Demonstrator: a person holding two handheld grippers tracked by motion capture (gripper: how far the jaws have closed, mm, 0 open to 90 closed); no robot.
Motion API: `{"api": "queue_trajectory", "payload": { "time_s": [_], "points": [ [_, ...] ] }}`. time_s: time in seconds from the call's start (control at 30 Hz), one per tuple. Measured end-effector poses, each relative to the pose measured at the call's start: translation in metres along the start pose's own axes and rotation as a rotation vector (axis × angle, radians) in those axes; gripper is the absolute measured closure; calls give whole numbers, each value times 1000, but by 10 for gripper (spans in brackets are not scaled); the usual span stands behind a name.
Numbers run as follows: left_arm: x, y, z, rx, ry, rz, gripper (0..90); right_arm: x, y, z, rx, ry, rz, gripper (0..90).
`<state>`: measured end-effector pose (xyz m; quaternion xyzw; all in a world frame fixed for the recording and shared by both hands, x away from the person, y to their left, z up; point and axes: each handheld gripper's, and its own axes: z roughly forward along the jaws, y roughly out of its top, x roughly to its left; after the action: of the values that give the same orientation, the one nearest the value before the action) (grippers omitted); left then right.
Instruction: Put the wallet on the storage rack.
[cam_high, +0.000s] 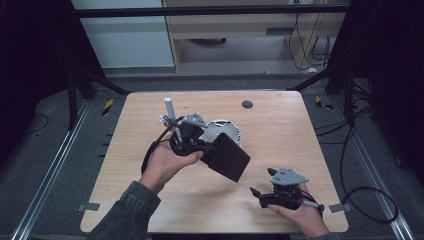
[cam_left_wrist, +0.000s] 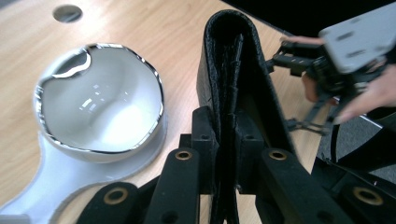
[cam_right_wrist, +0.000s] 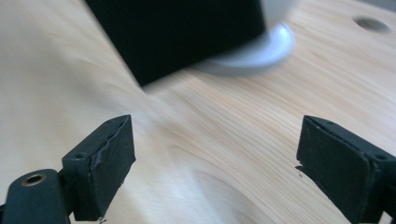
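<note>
From the high view the left gripper (cam_high: 212, 148) pinches a black wallet (cam_high: 228, 157) above the tabletop (cam_high: 280, 125), lying up-left of the right gripper (cam_high: 256, 194); left gripper view: fingers (cam_left_wrist: 205, 135) clamp its folded edge (cam_left_wrist: 229, 70) beside a shiny bowl (cam_left_wrist: 100, 98); right gripper view: fingers (cam_right_wrist: 107, 154) spread, empty, wallet (cam_right_wrist: 177, 32) ahead.

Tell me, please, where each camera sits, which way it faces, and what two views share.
High view: above the table, facing forward and down; both forearms, left gripper, right gripper.
Left gripper view: along fingers shut on black wallet, beside silver bowl.
Right gripper view: low, between open fingers.
All share the wallet and bowl.
</note>
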<state>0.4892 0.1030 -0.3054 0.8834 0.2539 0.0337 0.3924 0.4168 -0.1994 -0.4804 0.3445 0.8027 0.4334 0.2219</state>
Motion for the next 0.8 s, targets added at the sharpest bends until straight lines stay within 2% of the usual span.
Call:
{"api": "queue_trajectory", "payload": {
  "time_s": [0.03,0.07,0.1,0.13,0.17,0.23,0.27,0.33,0.37,0.4,0.5,0.67,0.8],
  "points": [
    [0,3,-5,0,9,2,816,-6,-5,5,49,-65,30,95],
    [0,3,-5,0,9,2,816,-6,-5,5,49,-65,30,95],
    [1,5,-8,5,8,5,816,-9,-7,6,73,-95,28,85],
    [1,6,-11,13,12,14,816,-11,-8,7,90,-115,42,73],
    [3,9,-16,16,13,19,816,-16,-10,8,94,-139,78,74],
    [4,11,-19,7,14,11,816,-19,-10,7,93,-150,85,72],
    [5,13,-23,10,15,21,817,-21,-10,8,89,-167,120,68],
    [6,15,-24,6,14,15,817,-23,-10,8,90,-172,122,66],
    [8,18,-27,9,19,12,816,-25,-11,10,104,-183,147,60],
    [8,18,-27,9,19,12,816,-25,-11,10,104,-183,147,60],
    [11,27,-32,19,45,19,816,-30,-15,14,140,-205,157,61],
    [13,36,-35,5,62,19,816,-34,-17,14,151,-217,179,60],
    [15,39,-34,13,76,22,816,-35,-19,15,169,-220,196,59]
  ]
}}
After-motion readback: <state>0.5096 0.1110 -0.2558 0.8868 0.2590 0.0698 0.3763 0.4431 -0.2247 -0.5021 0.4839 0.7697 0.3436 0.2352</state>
